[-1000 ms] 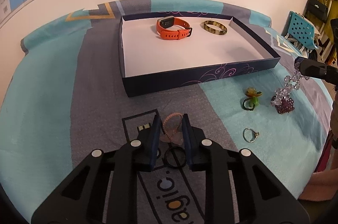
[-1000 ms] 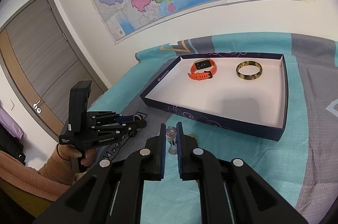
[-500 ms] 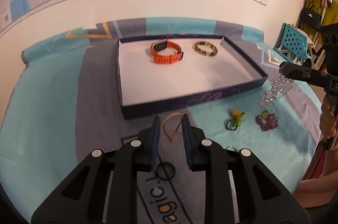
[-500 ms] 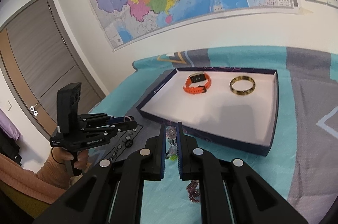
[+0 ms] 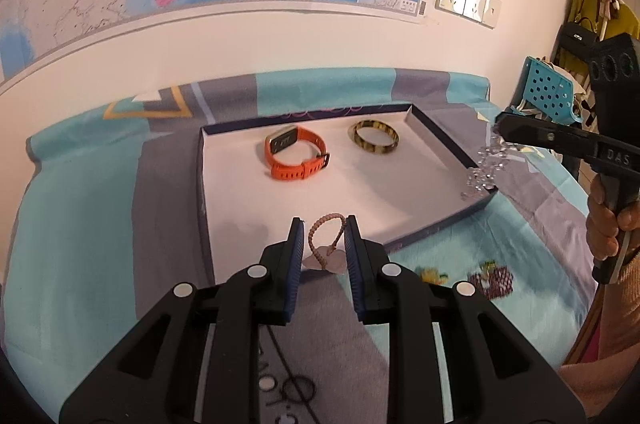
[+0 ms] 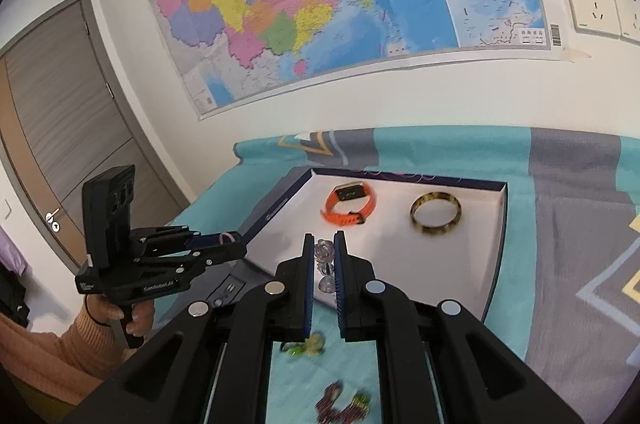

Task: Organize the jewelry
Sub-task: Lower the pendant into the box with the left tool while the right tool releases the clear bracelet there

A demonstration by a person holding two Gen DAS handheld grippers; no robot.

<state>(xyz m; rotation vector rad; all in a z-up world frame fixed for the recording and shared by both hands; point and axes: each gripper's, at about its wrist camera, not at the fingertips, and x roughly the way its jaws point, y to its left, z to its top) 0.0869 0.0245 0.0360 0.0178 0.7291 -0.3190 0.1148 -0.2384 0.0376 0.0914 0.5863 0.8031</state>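
Observation:
My left gripper [image 5: 322, 224] is shut on a pink beaded bracelet [image 5: 326, 236], which hangs in a loop over the near edge of the dark blue tray [image 5: 436, 224]. My right gripper [image 6: 322, 244] is shut on a clear crystal bracelet [image 6: 323, 256], also lifted near the tray's front rim; the left wrist view shows the crystal bracelet [image 5: 486, 168] dangling from the right gripper [image 5: 500, 130]. Inside the tray lie an orange watch [image 5: 296, 154] and a tortoiseshell bangle [image 5: 375, 137].
On the teal and grey cloth [image 5: 80, 224] in front of the tray lie a green and yellow ring [image 6: 306, 346] and a purple beaded piece [image 6: 340, 402]. A wall with a map stands right behind. A person's hands hold both grippers.
Both grippers have risen off the cloth with their bracelets and moved toward the tray. The loose items on the cloth now lie lower and nearer in view.

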